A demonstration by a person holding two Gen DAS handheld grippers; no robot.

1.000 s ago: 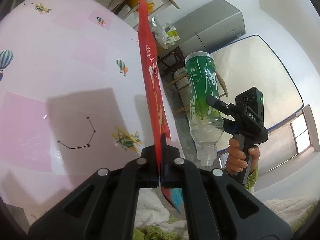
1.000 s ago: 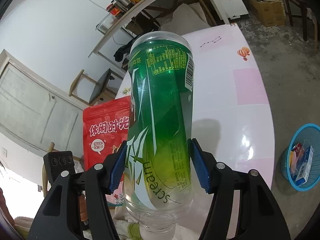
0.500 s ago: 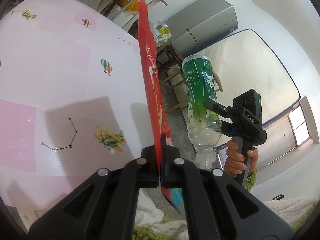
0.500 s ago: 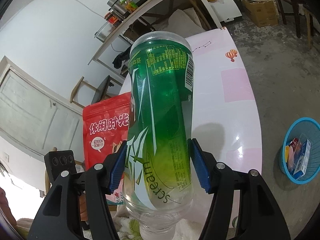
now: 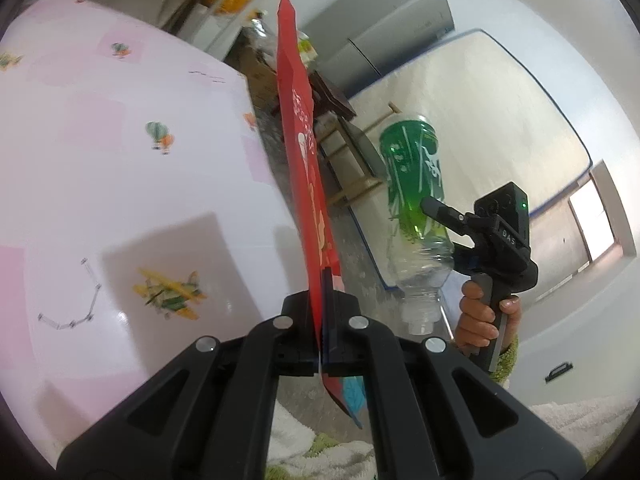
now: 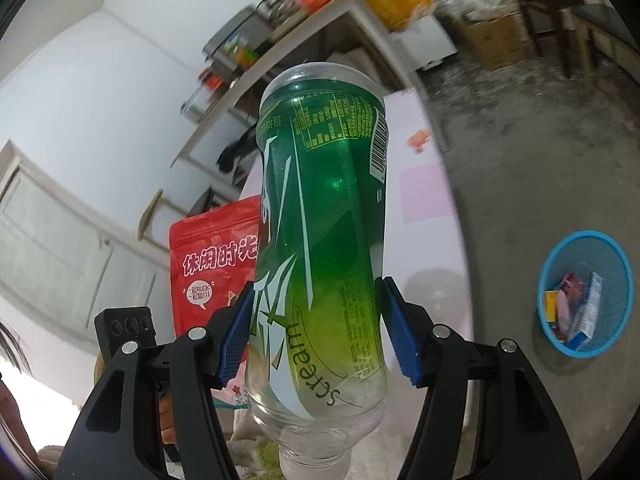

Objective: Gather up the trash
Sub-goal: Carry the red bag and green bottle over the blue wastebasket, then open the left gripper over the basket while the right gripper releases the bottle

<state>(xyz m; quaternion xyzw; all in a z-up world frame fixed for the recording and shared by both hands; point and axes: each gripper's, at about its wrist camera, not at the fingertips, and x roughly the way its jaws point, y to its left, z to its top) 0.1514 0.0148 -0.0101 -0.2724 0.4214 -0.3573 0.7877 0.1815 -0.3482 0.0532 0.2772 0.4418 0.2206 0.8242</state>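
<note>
My left gripper (image 5: 323, 300) is shut on a red snack bag (image 5: 304, 152), held edge-on and upright beside the pink table (image 5: 120, 184). The bag's front shows in the right wrist view (image 6: 212, 264). My right gripper (image 6: 316, 332) is shut on a green-labelled plastic bottle (image 6: 320, 240), held upside down with its neck toward the camera. The bottle (image 5: 412, 200) and the right gripper (image 5: 436, 208) also show in the left wrist view, off the table's edge. A blue trash basket (image 6: 560, 344) stands on the floor at the right, holding a few packages.
The pink table (image 6: 424, 196) has balloon and plane prints. Behind it are a shelf (image 6: 304, 52) with bags, cardboard boxes (image 6: 496, 40), wooden stools (image 5: 336, 120) and a grey cabinet (image 5: 384, 36). The concrete floor (image 6: 532, 152) lies between table and basket.
Both grippers have swung away from the table toward the floor side. The basket now sits larger and nearer in the right wrist view. Both grips are unchanged.
</note>
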